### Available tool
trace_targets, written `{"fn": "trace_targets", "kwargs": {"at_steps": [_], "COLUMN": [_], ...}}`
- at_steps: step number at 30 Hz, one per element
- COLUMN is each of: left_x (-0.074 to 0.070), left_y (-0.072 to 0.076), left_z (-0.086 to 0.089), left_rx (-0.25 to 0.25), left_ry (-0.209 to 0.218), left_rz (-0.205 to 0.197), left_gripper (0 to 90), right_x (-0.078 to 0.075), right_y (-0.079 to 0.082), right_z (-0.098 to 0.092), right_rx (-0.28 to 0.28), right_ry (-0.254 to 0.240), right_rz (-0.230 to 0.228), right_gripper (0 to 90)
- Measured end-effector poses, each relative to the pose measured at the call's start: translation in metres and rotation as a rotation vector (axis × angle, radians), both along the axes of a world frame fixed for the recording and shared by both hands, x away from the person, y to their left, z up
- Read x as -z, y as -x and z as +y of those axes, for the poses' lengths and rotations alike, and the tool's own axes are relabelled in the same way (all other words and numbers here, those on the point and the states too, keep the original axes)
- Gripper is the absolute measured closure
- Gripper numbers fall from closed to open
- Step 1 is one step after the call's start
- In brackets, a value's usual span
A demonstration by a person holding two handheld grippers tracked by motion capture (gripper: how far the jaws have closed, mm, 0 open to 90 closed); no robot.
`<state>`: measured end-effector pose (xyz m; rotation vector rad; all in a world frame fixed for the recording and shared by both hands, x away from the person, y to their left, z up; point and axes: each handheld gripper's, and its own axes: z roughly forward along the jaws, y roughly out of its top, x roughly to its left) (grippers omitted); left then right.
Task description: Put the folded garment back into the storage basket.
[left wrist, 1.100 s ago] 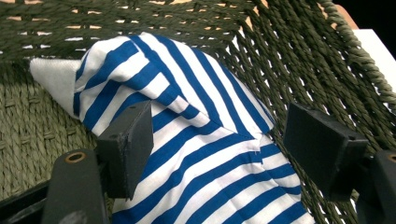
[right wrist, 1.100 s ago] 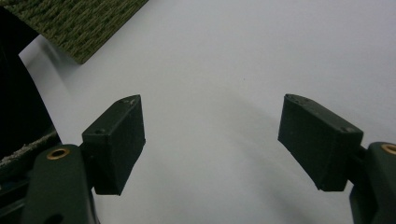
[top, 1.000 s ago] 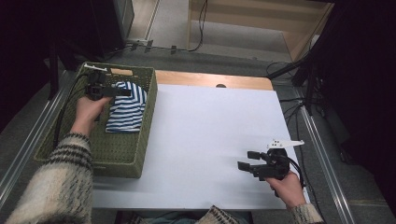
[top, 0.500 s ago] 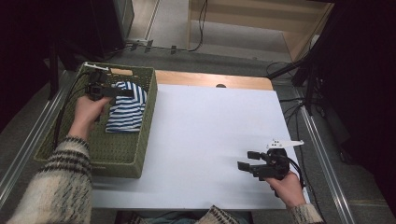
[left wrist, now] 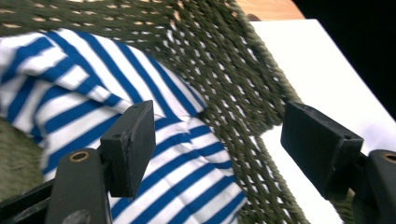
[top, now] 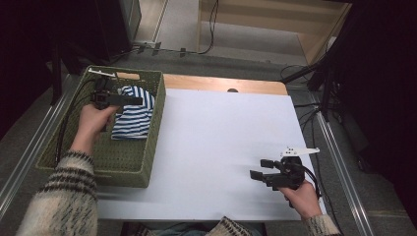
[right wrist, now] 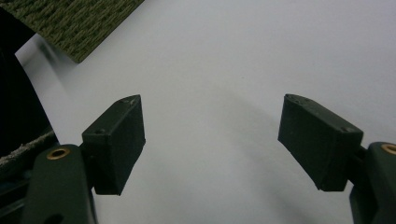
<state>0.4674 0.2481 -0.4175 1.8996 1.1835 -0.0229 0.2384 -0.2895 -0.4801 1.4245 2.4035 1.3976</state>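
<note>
A blue-and-white striped cloth (top: 133, 120) lies bunched inside a green woven basket (top: 123, 164) on the left of the table. My left gripper (top: 135, 101) hovers just above the cloth, pointing toward the basket's right wall. In the left gripper view its jaws stand open (left wrist: 215, 126) with nothing between them; the striped cloth (left wrist: 70, 70) and the basket wall (left wrist: 224, 60) lie beyond. My right gripper (top: 256, 170) rests low over the white table top near the front right, open (right wrist: 210, 126) and holding nothing.
The white table top (top: 221, 128) stretches between basket and right hand. A wooden strip (top: 221, 82) runs along the far edge. A corner of the basket (right wrist: 79, 23) shows in the right gripper view. Cables and dark stands surround the table.
The left hand has drifted slightly over the basket, its jaws still open. The striped cloth lies about where it was. The right hand has kept still.
</note>
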Motion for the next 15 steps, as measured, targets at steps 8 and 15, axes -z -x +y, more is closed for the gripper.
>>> {"fn": "trace_targets", "kwargs": {"at_steps": [8, 15], "left_x": [-0.004, -0.005], "left_y": [0.011, 0.019], "left_z": [-0.004, -0.009], "left_rx": [0.034, 0.054], "left_ry": [-0.001, -0.02], "left_rz": [-0.017, -0.02], "left_gripper": [26.7, 26.7], "right_x": [0.0, 0.001], "right_y": [0.0, -0.001], "right_z": [0.0, 0.001], "right_rx": [0.003, 0.001], "right_ry": [-0.004, 0.002], "right_rz": [0.002, 0.002], "right_gripper": [20.9, 20.9]}}
